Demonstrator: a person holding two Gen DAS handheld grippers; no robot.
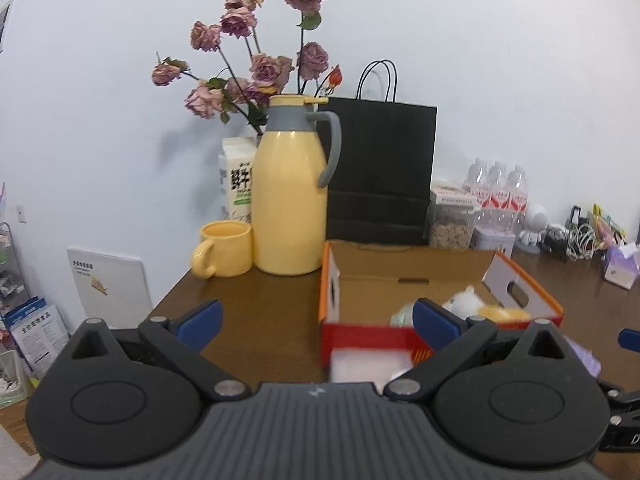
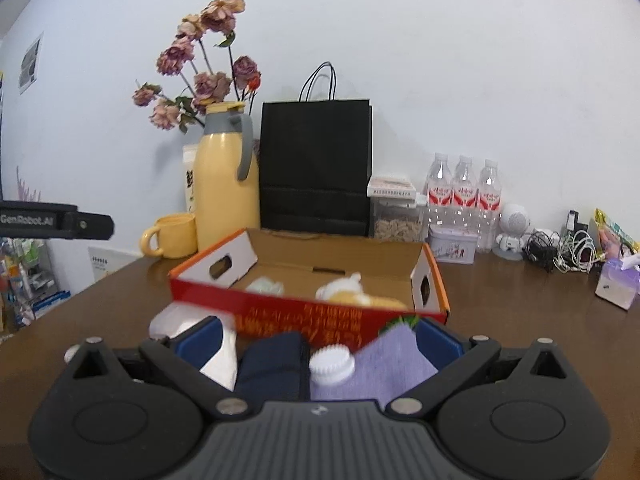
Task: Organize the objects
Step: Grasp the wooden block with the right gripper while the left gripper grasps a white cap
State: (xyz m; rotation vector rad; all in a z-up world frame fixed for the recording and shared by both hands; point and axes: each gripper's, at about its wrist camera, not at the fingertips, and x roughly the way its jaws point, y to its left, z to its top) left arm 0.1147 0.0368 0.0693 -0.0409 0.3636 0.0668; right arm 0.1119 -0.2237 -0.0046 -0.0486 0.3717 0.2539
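An open red and orange cardboard box (image 1: 520,280) (image 2: 308,316) sits on the brown table. Inside lie a white and yellow plush toy (image 2: 348,292) (image 1: 468,300) and a pale green item (image 2: 264,286). My left gripper (image 1: 318,326) is open and empty, hovering at the box's near left corner. A white packet (image 1: 360,364) (image 2: 220,364) lies in front of the box. My right gripper (image 2: 318,344) is open above a dark navy cloth (image 2: 272,368), a white round brush (image 2: 332,364) and a purple cloth (image 2: 392,364), all lying before the box's front wall.
Behind the box stand a yellow thermos jug (image 1: 290,196), a yellow mug (image 1: 224,248), a black paper bag (image 2: 316,168), dried roses and a milk carton (image 1: 236,180). Water bottles (image 2: 464,192), a jar, a tin (image 2: 452,246), cables and a tissue pack (image 2: 616,284) line the back right.
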